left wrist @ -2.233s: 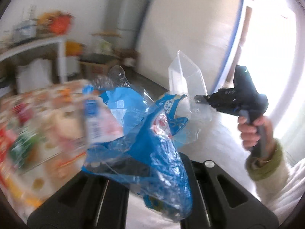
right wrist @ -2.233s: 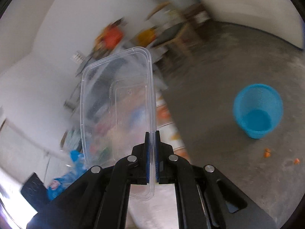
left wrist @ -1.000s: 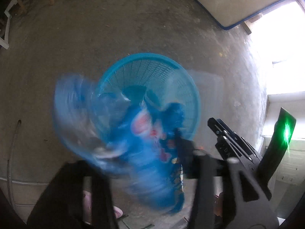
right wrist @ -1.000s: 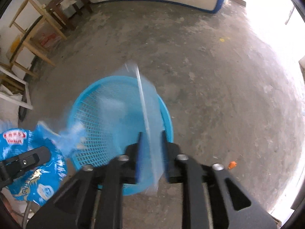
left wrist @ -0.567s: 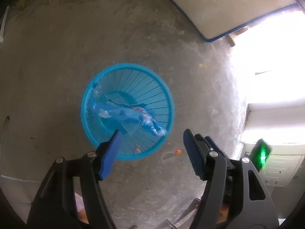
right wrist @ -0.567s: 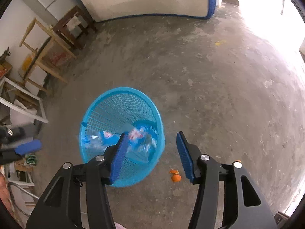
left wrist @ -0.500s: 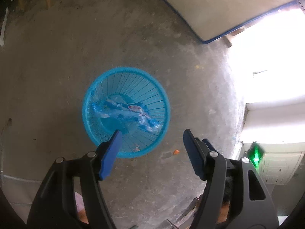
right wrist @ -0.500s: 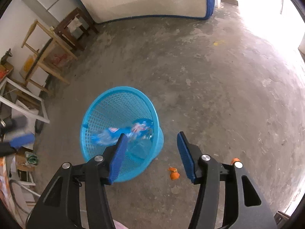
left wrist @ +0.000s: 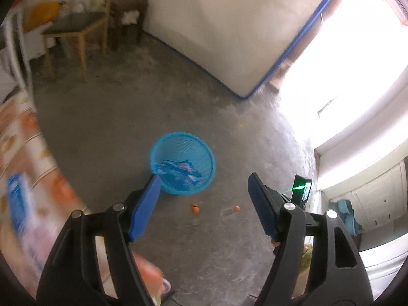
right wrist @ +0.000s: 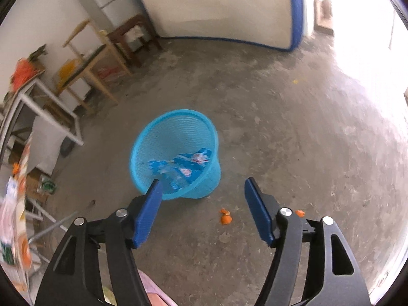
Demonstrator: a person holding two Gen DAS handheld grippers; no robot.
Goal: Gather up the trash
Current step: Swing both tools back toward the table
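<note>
Both tools are empty: the left gripper (left wrist: 204, 181) and the right gripper (right wrist: 201, 185) each have their blue pads spread wide with nothing between them. Just beyond the fingertips, at mid-frame in both views, the blue basket (right wrist: 142, 137) stands on the concrete floor with the crumpled blue wrapper (right wrist: 188, 163) already lying inside. Loose trash remains: an orange peel scrap (right wrist: 225, 218) lies on the floor just beside the basket's base, lower centre, seemingly nearer the right gripper, with a smaller piece (left wrist: 237, 207) close by.
</note>
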